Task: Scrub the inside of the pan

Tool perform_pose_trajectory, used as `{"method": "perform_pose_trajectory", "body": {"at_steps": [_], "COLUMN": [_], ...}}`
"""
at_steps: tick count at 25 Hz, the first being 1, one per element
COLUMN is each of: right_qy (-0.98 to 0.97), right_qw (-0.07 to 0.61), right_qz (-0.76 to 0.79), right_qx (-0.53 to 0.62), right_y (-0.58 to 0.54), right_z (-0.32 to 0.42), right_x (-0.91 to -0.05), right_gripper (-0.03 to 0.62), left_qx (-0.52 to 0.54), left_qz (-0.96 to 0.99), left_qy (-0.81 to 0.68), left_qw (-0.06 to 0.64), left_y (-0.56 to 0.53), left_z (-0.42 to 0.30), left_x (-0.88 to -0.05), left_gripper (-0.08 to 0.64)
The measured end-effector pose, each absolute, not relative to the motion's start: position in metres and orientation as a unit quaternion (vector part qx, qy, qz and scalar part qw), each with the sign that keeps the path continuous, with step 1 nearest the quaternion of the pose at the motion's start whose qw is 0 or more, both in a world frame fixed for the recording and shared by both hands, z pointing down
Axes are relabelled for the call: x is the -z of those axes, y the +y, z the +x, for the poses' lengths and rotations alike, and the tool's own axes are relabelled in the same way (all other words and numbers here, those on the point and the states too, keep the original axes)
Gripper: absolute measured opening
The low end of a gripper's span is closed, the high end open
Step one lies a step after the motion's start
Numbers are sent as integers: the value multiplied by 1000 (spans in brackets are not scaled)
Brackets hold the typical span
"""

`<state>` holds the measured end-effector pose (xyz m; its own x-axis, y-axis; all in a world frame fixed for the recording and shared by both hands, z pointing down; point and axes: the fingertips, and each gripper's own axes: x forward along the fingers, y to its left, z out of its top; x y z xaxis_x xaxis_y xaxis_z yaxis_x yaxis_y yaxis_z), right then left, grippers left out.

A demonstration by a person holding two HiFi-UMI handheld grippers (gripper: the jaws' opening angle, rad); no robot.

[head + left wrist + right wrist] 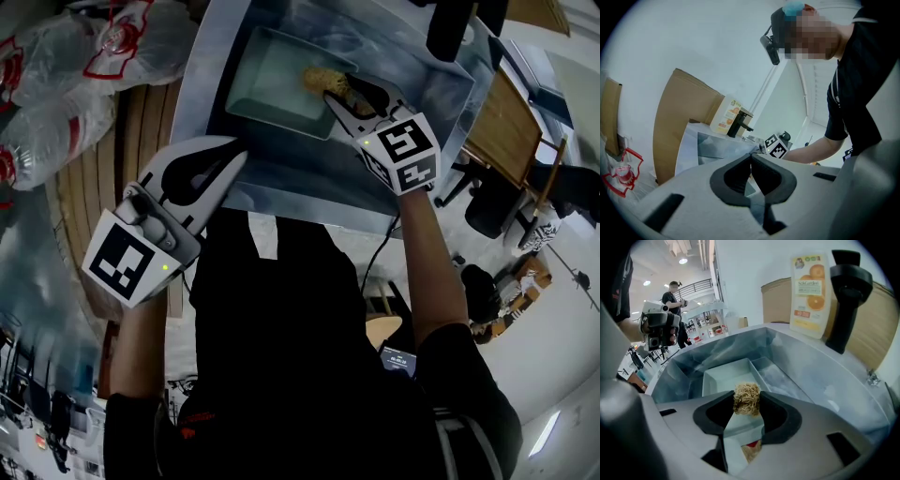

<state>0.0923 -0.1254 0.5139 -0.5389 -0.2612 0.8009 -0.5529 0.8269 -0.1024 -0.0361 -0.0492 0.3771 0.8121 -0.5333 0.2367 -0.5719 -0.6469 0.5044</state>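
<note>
A pale rectangular pan [281, 84] [725, 380] lies in the steel sink [450, 94] [820, 380]. My right gripper [330, 86] [747, 401] is shut on a tan fibrous scrubber [323, 81] [746, 398] and hovers over the pan's right end. At the sink's near left rim, outside the basin, my left gripper [239, 159] [750, 157] has its jaws closed together with nothing between them. The left gripper view shows the right gripper's marker cube [777, 146] across the sink.
A black tap [846, 296] [737, 123] and an orange-labelled soap bottle [810, 291] [725, 115] stand behind the sink. Cardboard [679, 117] leans at the left. Plastic bags [84, 56] lie left of the sink. Another person [674, 298] stands far off.
</note>
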Motion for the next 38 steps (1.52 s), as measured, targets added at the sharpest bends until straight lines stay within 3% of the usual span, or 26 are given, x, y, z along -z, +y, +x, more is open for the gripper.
{"method": "perform_pose_trajectory", "body": {"at_steps": [14, 38], "right_qy": [-846, -845], "right_qw": [431, 464], "right_qz": [252, 203], "right_qx": [-187, -172], "right_y": [-150, -107], "right_z": [134, 118], "right_x": [-538, -539], "right_gripper": [169, 167], "left_qx": [-43, -34], "left_qz": [908, 908], "left_qy": [-292, -297], "left_qw": [298, 294], "left_y": [-75, -51], "left_z": [1, -5], "left_x": [-391, -388], "left_gripper": [23, 23]}}
